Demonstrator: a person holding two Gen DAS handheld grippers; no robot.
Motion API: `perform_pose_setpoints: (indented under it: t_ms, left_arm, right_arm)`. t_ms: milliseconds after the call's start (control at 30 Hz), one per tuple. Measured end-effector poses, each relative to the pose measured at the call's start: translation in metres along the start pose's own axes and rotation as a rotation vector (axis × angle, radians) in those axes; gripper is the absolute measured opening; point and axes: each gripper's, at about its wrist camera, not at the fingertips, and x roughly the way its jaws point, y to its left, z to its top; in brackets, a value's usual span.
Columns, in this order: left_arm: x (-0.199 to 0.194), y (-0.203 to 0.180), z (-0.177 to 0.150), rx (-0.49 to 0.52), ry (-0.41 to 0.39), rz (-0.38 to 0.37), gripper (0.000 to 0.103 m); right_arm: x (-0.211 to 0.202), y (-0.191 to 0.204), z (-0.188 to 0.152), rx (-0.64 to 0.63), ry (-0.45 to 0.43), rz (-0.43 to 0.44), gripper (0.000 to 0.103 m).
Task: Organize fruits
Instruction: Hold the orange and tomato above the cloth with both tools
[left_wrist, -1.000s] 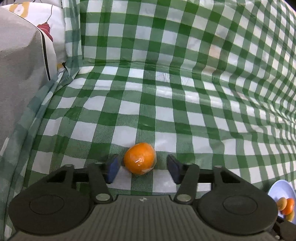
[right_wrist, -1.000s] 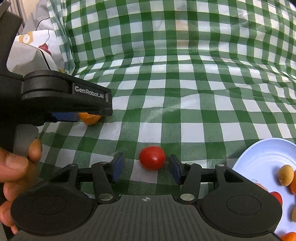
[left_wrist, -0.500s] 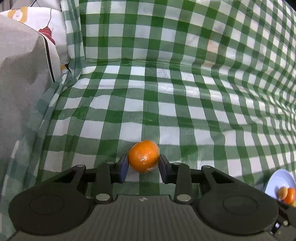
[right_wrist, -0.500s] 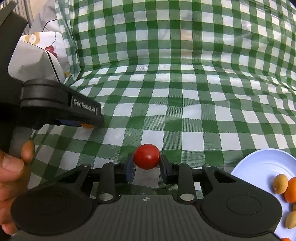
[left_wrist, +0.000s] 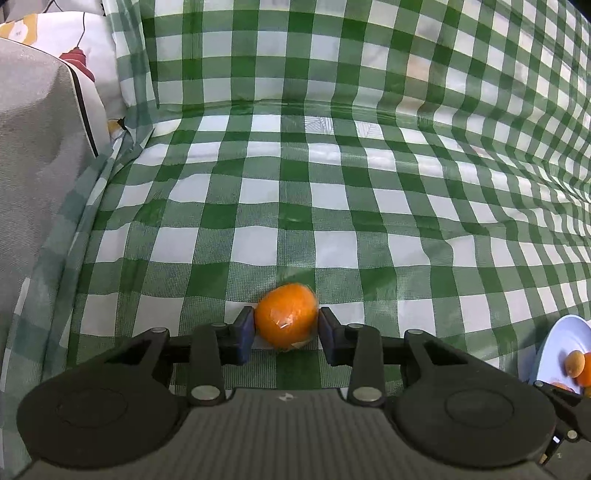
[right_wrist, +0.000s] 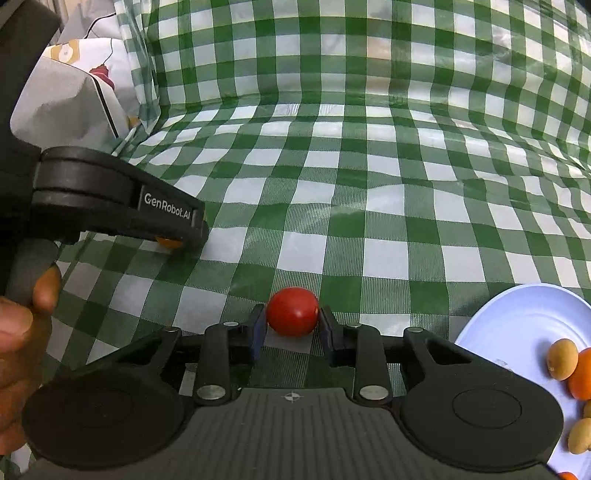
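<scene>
left tool pinches an orange, its jaws easing slightly apart, on the green checked worktop. right tool pinches a cherry tomato. several fruits already sit on the white plate, near right; these two remain.

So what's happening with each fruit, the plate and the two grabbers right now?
Orange: on the cloth, pinched by the left gripper.
Tomato: on the cloth, pinched by the right gripper.
Plate: on the cloth, holding a few small fruits.
</scene>
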Motion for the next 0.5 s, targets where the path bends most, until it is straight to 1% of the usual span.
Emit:
perform_pose_setpoints:
  t_ms: [500]
  left_arm:
    - [-0.0051,0.0023,0.0036,-0.015,-0.015,-0.006,0.039]
  right_arm:
    - [0.0006,0.0028,-0.0005,-0.004,0.0,0.004,0.032]
